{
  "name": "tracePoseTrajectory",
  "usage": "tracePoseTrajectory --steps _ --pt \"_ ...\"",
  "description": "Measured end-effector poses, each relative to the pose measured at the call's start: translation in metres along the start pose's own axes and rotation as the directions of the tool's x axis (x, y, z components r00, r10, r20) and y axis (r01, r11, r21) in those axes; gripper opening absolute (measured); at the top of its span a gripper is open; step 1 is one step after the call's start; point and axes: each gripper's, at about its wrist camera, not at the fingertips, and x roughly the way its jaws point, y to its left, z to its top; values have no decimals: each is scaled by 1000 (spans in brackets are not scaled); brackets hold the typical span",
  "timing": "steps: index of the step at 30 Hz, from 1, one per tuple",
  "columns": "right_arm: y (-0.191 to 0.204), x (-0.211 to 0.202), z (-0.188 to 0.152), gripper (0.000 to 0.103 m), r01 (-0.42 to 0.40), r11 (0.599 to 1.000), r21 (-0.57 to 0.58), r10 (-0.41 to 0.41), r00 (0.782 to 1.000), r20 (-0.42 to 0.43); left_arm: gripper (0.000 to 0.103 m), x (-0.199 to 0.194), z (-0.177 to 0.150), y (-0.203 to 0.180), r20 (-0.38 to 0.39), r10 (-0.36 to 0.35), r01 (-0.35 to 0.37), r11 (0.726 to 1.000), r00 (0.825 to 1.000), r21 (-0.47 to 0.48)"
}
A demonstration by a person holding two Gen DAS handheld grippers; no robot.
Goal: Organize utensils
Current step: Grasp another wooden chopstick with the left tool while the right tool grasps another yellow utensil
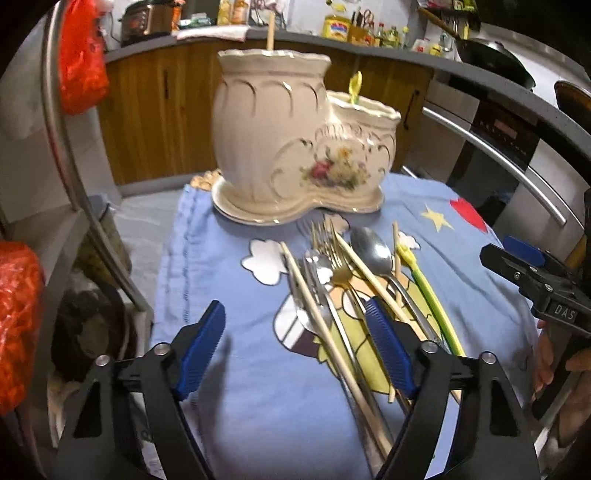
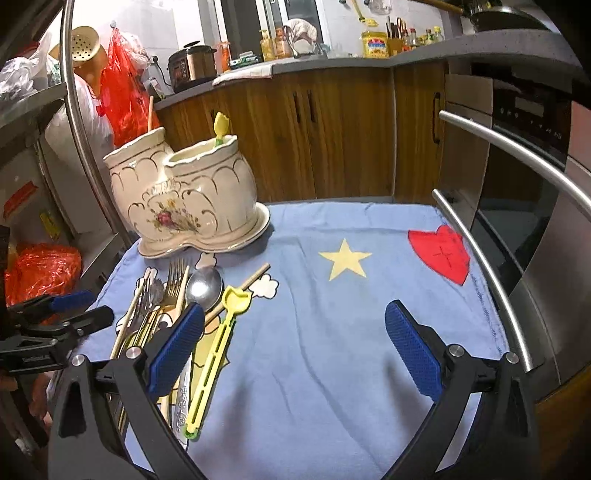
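Observation:
A cream ceramic utensil holder [image 1: 295,147] with two pots stands at the far end of a blue cloth [image 1: 258,406]; it also shows in the right wrist view [image 2: 184,199]. One chopstick [image 1: 270,31] stands in its tall pot, a yellow utensil [image 1: 355,86] in the short one. A pile of utensils lies on the cloth: chopsticks [image 1: 321,321], gold fork [image 1: 334,254], silver spoon [image 1: 371,249], yellow-green utensil [image 2: 218,347]. My left gripper [image 1: 295,347] is open above the pile's left side. My right gripper [image 2: 295,350] is open over bare cloth right of the pile.
A curved steel rail [image 1: 62,147] and red plastic bags [image 1: 81,55] are on the left. An oven [image 2: 524,155] with steel handles stands on the right. Wooden cabinets [image 2: 314,140] and a cluttered counter are behind.

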Motion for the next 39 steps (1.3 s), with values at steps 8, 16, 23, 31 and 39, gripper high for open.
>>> tracePoseTrajectory --steps 8,16,23,31,39 --pt "15 17 -7 52 -107 994 -26 104 989 -108 42 9 1 -2 -46 -59 57 998 997 -27" --pt "26 27 -9 29 -176 984 -26 168 967 -193 19 17 1 -12 -78 -61 61 998 995 -2" --pt "34 36 -11 28 -175 984 -44 162 964 -212 14 24 3 -11 -95 -40 39 999 995 -13" --pt "44 45 -12 22 -149 985 -86 126 965 -228 14 30 4 -13 -101 -15 14 1000 995 -5" --pt "54 46 -14 16 -109 981 -157 73 973 -219 13 31 3 -14 -95 0 0 1000 996 -9"
